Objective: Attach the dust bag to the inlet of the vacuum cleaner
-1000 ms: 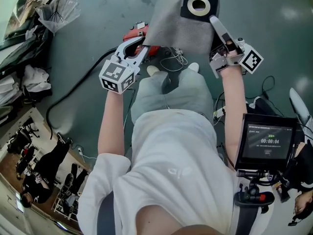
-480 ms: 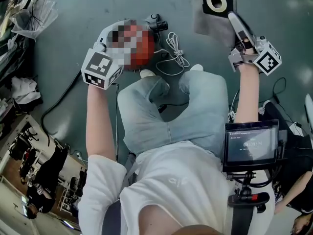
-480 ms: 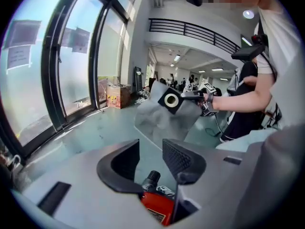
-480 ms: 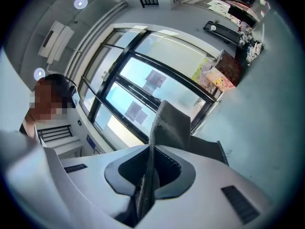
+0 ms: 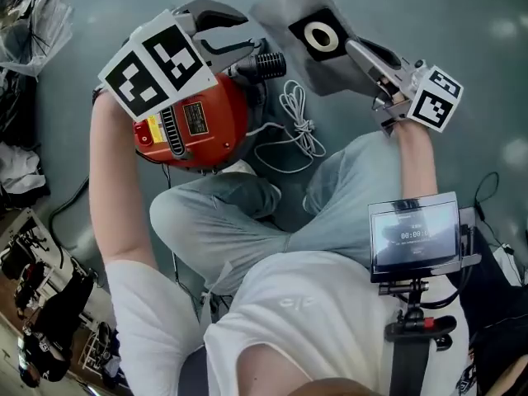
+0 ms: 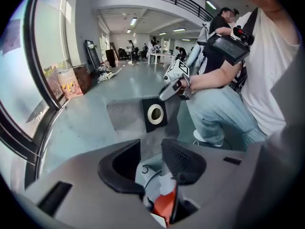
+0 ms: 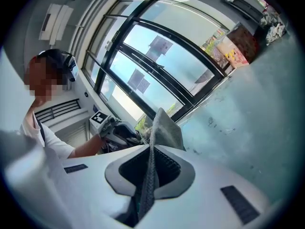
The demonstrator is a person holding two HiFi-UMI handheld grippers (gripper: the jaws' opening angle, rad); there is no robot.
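The red vacuum cleaner lies on the floor in front of the person's knees, its black ribbed inlet pointing right. My left gripper hovers just above its top. Its jaws have just been opening and stand apart, with only a red and white part of the vacuum cleaner showing below the gap of the left gripper. The grey dust bag, with a black collar and white ring, hangs to the right of the inlet. My right gripper is shut on its fabric edge.
A coiled white cord lies on the floor between the vacuum and the person's right knee. A screen on a stand sits at the person's right side. Bags and clutter line the left wall.
My left gripper has left the bag's lower corner, opened and come over the red vacuum. The right gripper has brought the bag down, closer to the vacuum's inlet.
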